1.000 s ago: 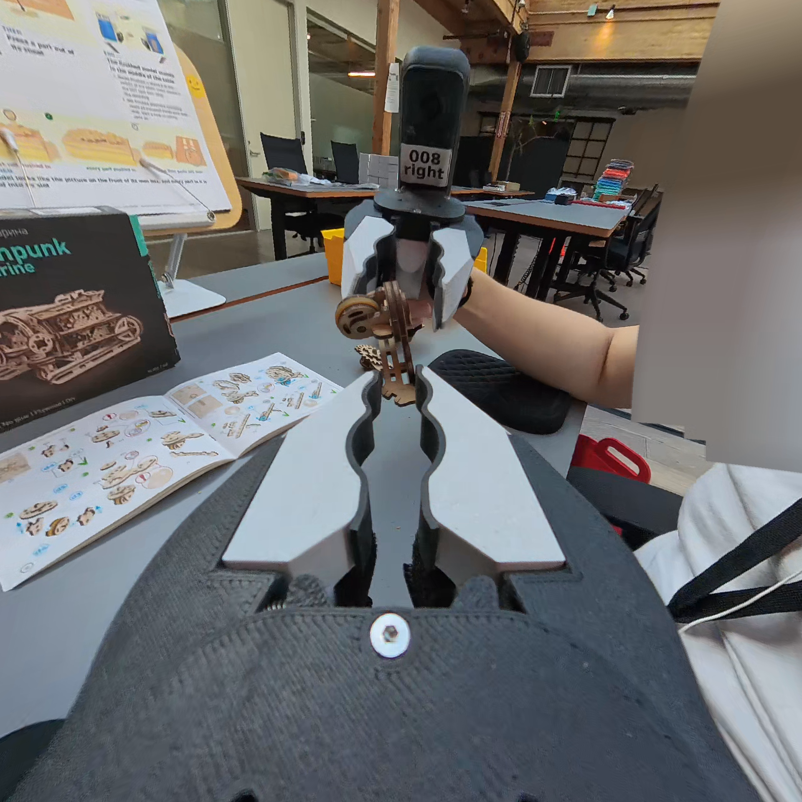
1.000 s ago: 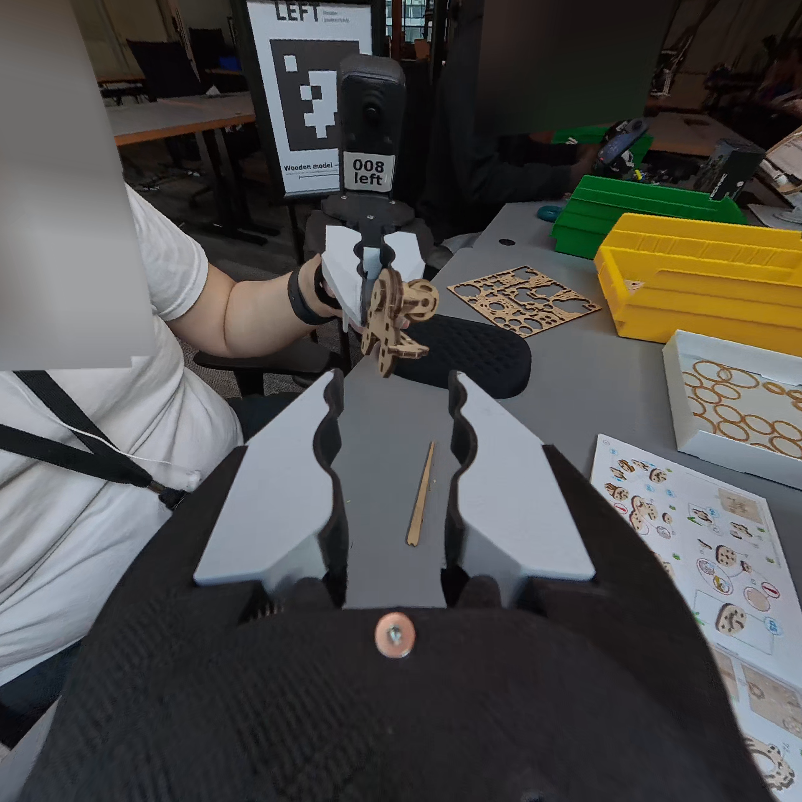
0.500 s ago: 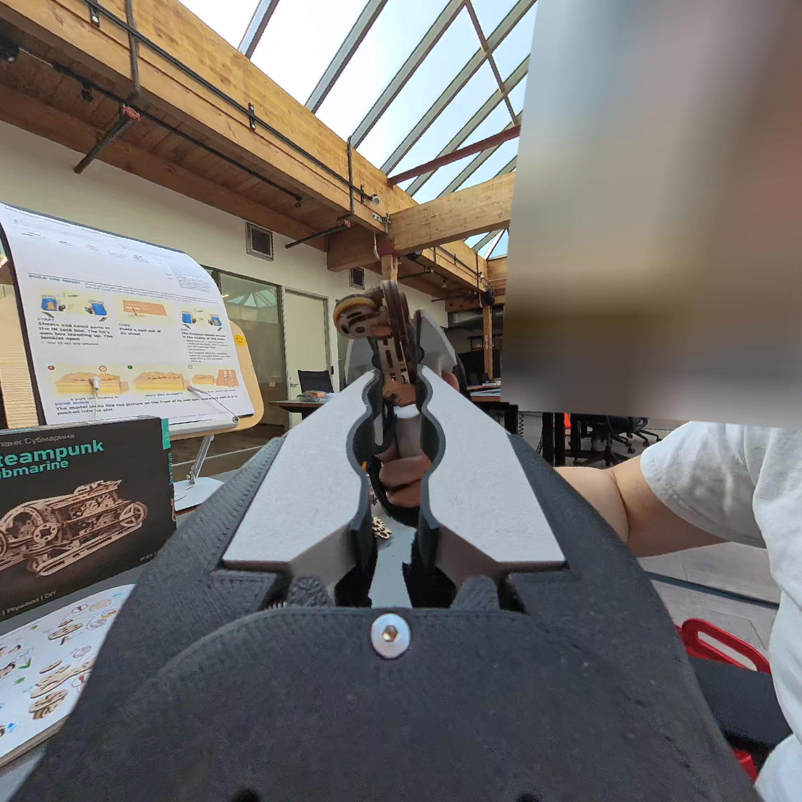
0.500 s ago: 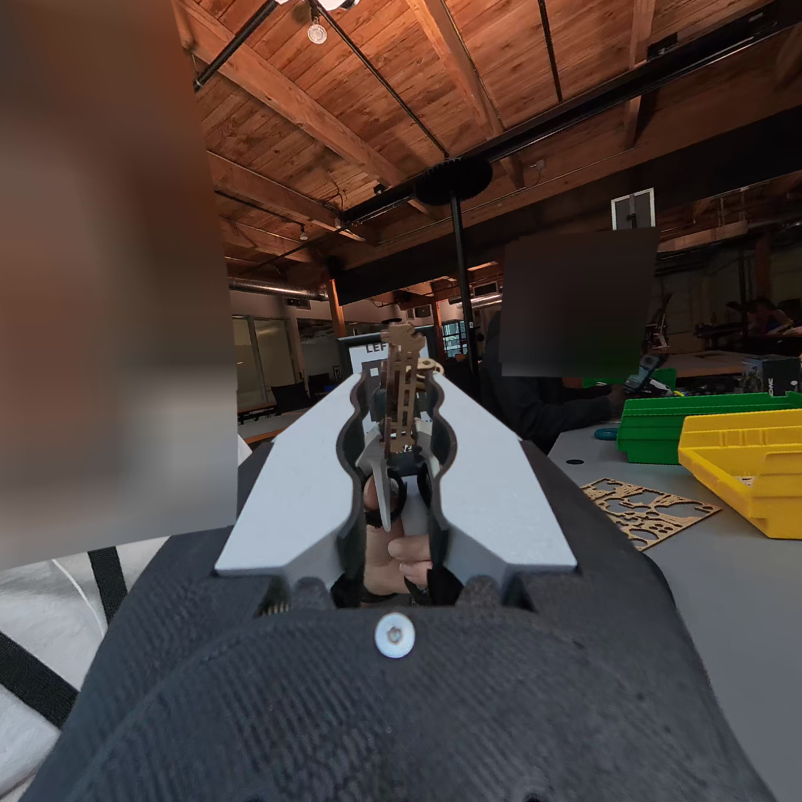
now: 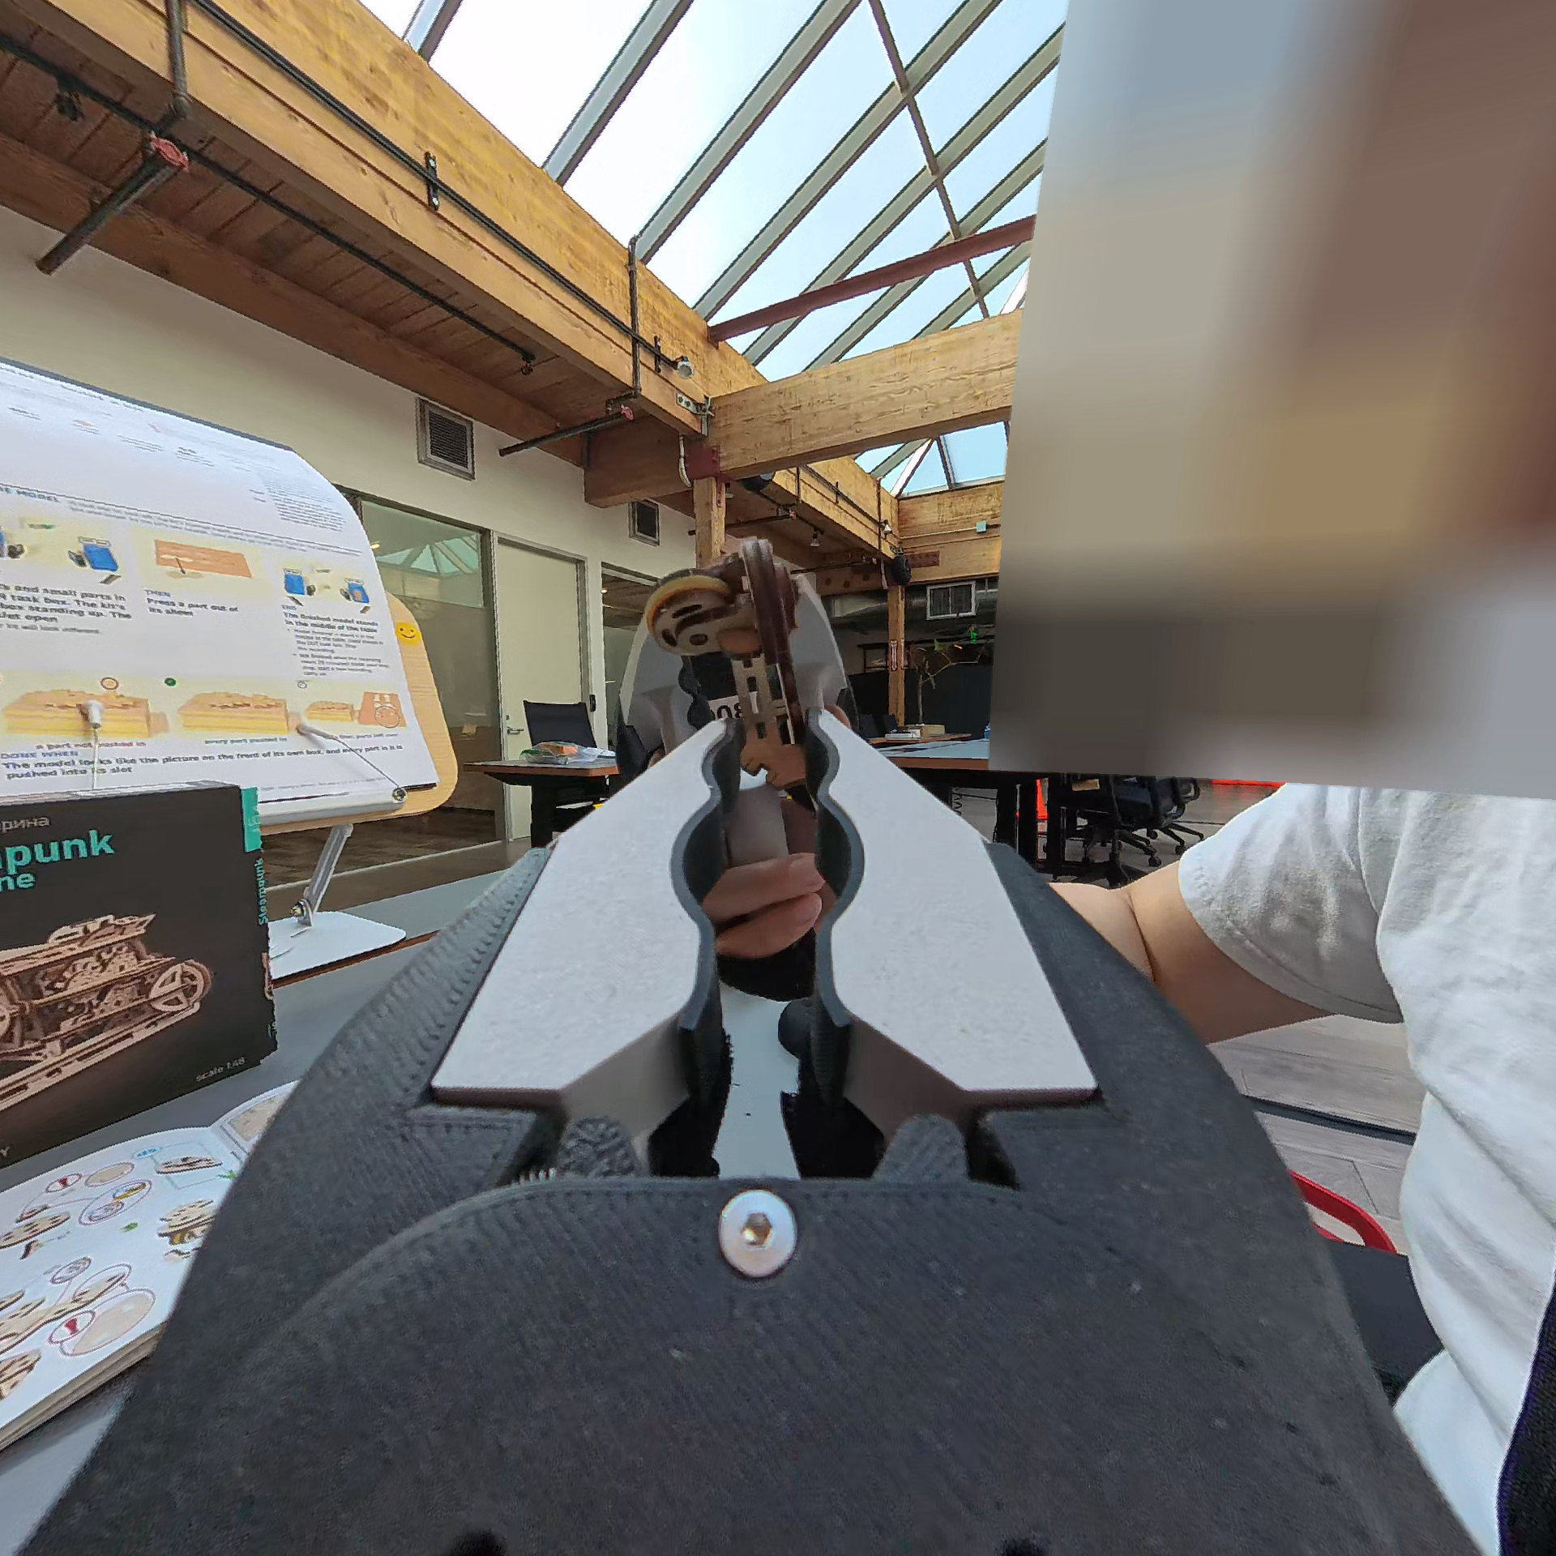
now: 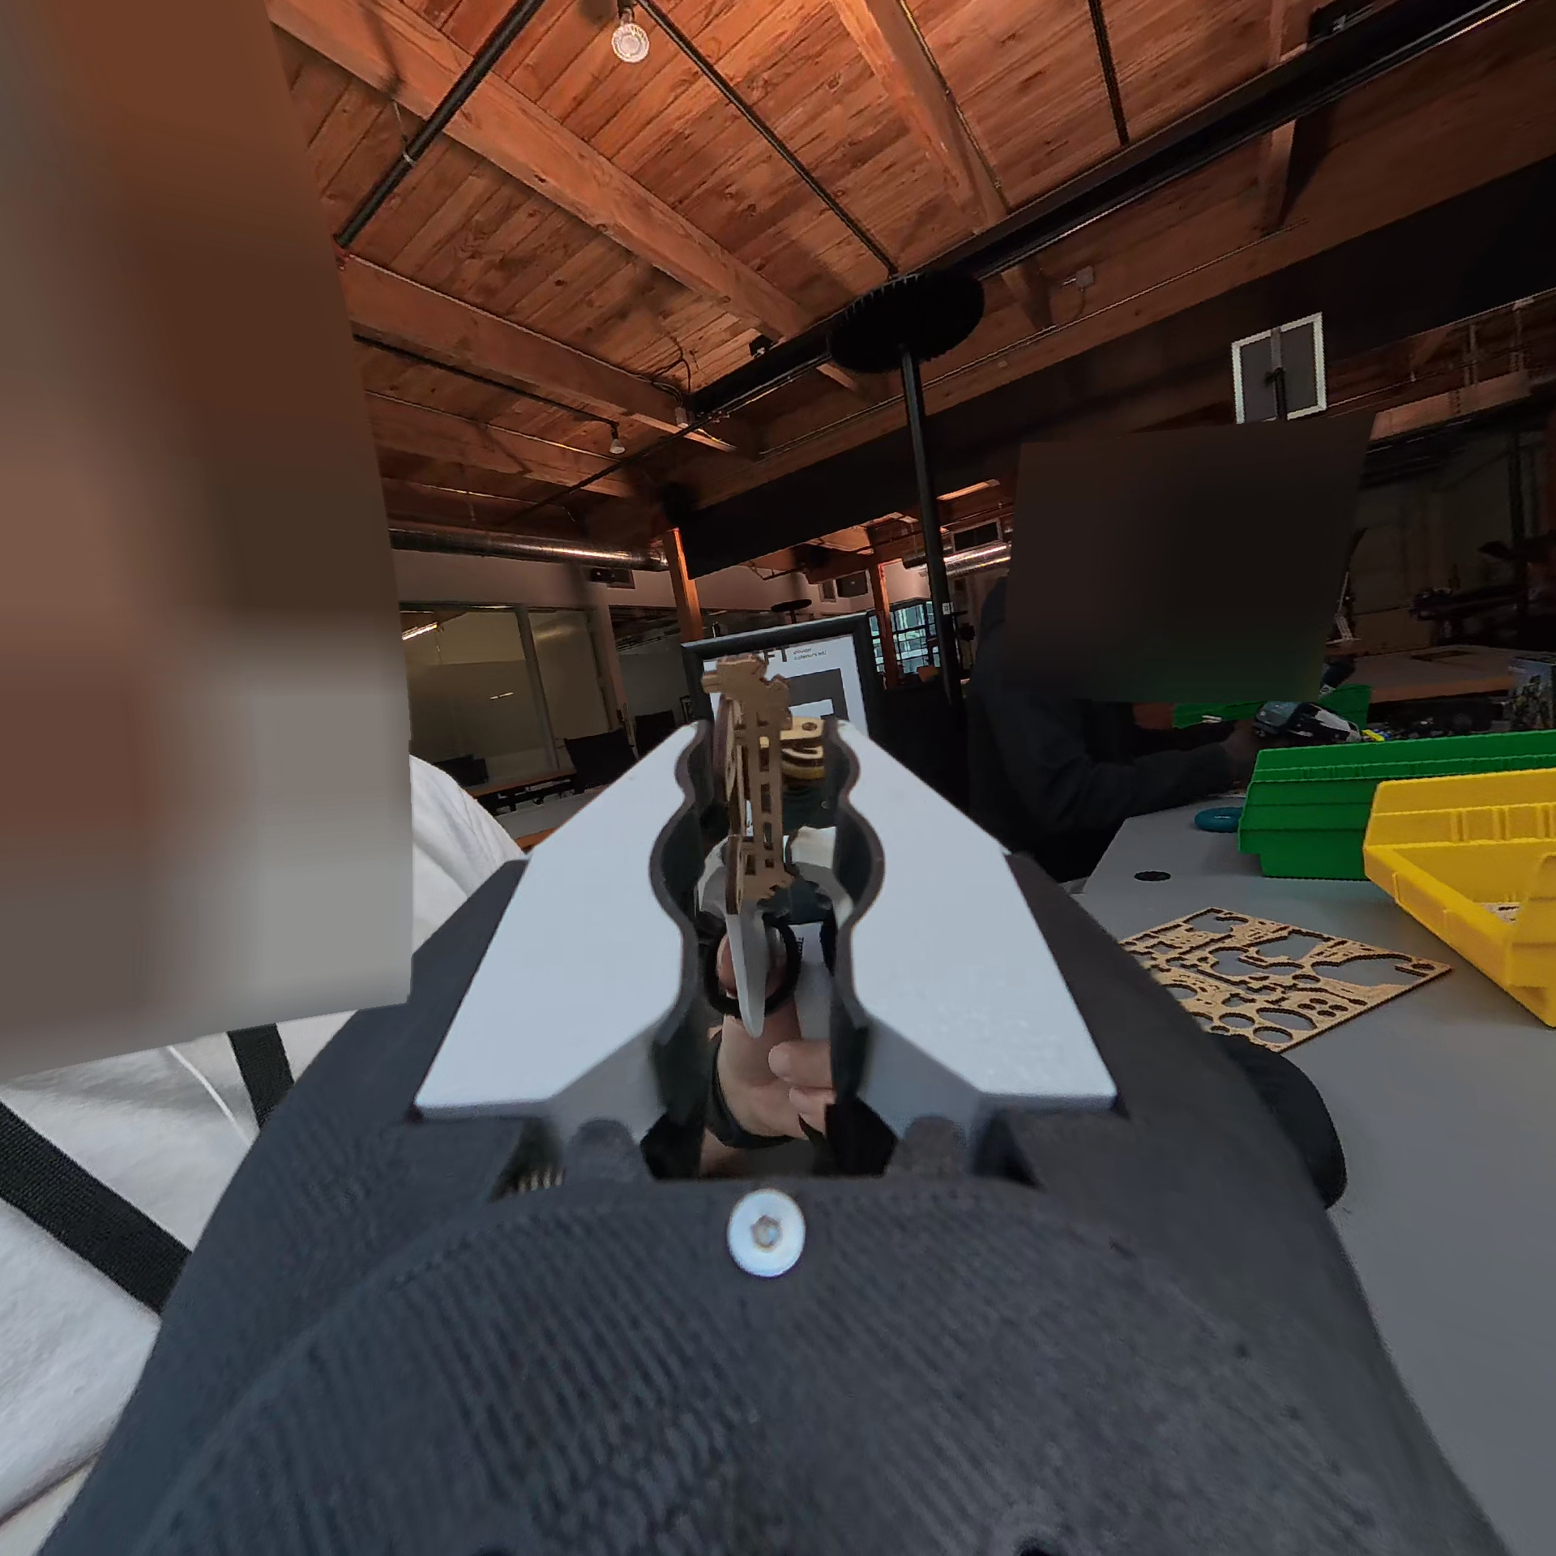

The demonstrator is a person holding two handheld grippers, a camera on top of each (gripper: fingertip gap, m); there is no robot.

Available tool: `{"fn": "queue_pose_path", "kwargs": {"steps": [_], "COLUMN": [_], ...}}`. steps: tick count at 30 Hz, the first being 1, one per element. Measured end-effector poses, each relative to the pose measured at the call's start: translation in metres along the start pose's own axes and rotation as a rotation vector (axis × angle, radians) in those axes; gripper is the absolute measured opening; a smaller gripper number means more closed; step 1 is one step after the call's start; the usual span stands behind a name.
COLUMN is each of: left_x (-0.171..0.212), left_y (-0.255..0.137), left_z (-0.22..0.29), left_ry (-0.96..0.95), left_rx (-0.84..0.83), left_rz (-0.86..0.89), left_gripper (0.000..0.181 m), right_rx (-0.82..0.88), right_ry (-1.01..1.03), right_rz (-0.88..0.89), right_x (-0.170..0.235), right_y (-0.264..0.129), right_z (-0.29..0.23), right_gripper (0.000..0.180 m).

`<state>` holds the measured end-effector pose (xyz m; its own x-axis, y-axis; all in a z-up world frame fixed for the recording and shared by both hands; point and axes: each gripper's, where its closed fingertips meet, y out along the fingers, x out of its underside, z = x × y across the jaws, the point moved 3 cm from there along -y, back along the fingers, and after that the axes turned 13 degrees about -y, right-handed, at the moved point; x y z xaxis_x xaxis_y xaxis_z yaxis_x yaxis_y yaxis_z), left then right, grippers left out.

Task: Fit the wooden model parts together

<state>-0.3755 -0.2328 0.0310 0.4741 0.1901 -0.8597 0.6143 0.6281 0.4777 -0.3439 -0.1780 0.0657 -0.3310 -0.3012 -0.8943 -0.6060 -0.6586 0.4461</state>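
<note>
My left gripper (image 5: pixel 770 737) is clenched on the lower end of the wooden assembly (image 5: pixel 745 627). The slotted strip is pinched right at the fingertips, and the small wheel sticks out to the left above them. My right gripper (image 6: pixel 770 741) faces it from the other side with its jaws drawn in around the upper part of the same assembly. The dark plate lies against one finger and the wheel against the other, so it looks clamped on too. The piece stands upright between the two grippers, lifted off the table (image 5: pixel 354 993).

Looking down the gap in my left gripper, I see my right hand (image 5: pixel 766 901) wrapped on its handle. Through the right gripper's gap I see my left hand (image 6: pixel 775 1086) the same way.

Left of the left gripper and lower, the black kit box (image 5: pixel 126 951) stands upright on the table. The open instruction booklet (image 5: pixel 93 1221) lies in front of the box. A white instruction board (image 5: pixel 194 631) leans on its stand behind it.

Right of the right gripper, a punched-out wooden sheet (image 6: pixel 1280 977) lies flat on the table. Farther out sit a yellow bin (image 6: pixel 1473 884) and a green bin (image 6: pixel 1364 800). A person in dark clothes (image 6: pixel 1078 758) sits beyond them.
</note>
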Motion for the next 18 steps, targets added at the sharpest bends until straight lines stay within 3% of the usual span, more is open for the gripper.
{"fn": "queue_pose_path", "kwargs": {"steps": [4, 10, 12, 15, 18], "left_x": [0.004, 0.005, -0.006, -0.037, -0.046], "left_y": [0.001, 0.000, -0.007, -0.010, 0.006], "left_z": [0.000, -0.003, -0.007, -0.001, 0.006], "left_ry": [0.024, 0.035, 0.082, 0.127, 0.212], "left_rx": [-0.002, -0.016, -0.059, -0.067, -0.088], "left_rz": [-0.011, -0.016, -0.005, -0.009, -0.150], "left_gripper": [0.013, 0.013, 0.027, 0.032, 0.047], "right_rx": [-0.007, 0.019, 0.019, 0.023, 0.002], "right_ry": [-0.053, -0.087, -0.138, -0.198, -0.221], "right_rz": [0.009, -0.038, -0.062, -0.089, -0.083], "right_x": [-0.002, 0.000, -0.001, -0.002, -0.004], "right_y": [0.003, 0.003, 0.001, -0.002, -0.001], "right_z": [-0.007, -0.007, -0.008, -0.007, -0.010], "right_gripper": [0.012, 0.011, 0.010, 0.011, 0.011]}}
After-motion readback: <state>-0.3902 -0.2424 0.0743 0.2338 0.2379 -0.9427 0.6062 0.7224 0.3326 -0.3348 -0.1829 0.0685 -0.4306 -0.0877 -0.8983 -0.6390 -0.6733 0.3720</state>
